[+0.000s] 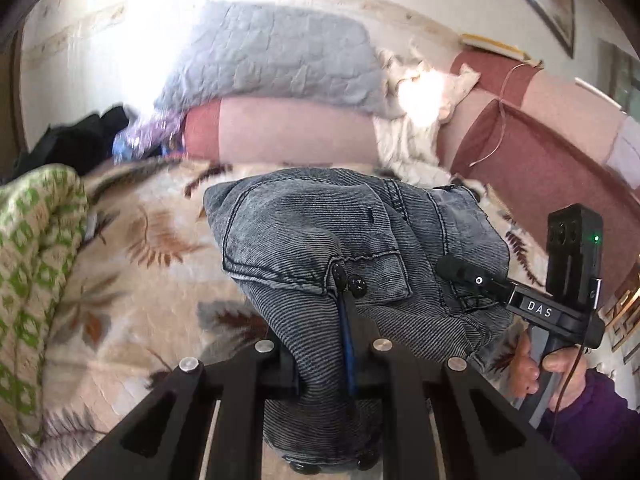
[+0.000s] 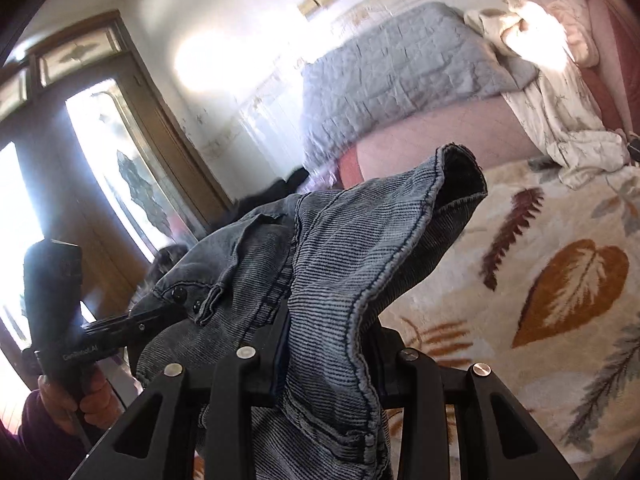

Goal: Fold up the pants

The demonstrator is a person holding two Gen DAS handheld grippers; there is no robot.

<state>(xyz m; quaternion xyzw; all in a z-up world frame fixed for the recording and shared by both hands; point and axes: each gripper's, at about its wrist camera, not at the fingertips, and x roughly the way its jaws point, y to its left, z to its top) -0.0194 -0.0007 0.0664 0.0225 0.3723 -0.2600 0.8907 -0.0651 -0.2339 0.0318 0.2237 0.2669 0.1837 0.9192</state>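
Both grippers are clamped on the pants (image 1: 320,232), grey-blue ribbed denim, and hold them bunched and lifted above the leaf-patterned blanket (image 1: 132,240) that covers the bed. From its own camera the left gripper (image 1: 348,280) has its jaws drawn together on a pinch of cloth beside a stitched pocket, with the rest draped over and down between its arms. In that same view the right gripper (image 1: 460,270) comes in from the right side and bites the cloth near another pocket seam, the person's hand (image 1: 560,364) on its handle. Its own camera shows its jaws buried under a thick roll of denim, so their gap is hidden there, while the left gripper (image 2: 172,312) enters from the left edge. An open hem or waistband end (image 2: 460,172) sticks up past the bundle. Judging by this, the step in hand is picking up and carrying the garment, with no neat fold yet visible. The next move seems to call for lowering it toward the middle of the blanket and pulling the two grips apart so it spreads flat before any fold is made
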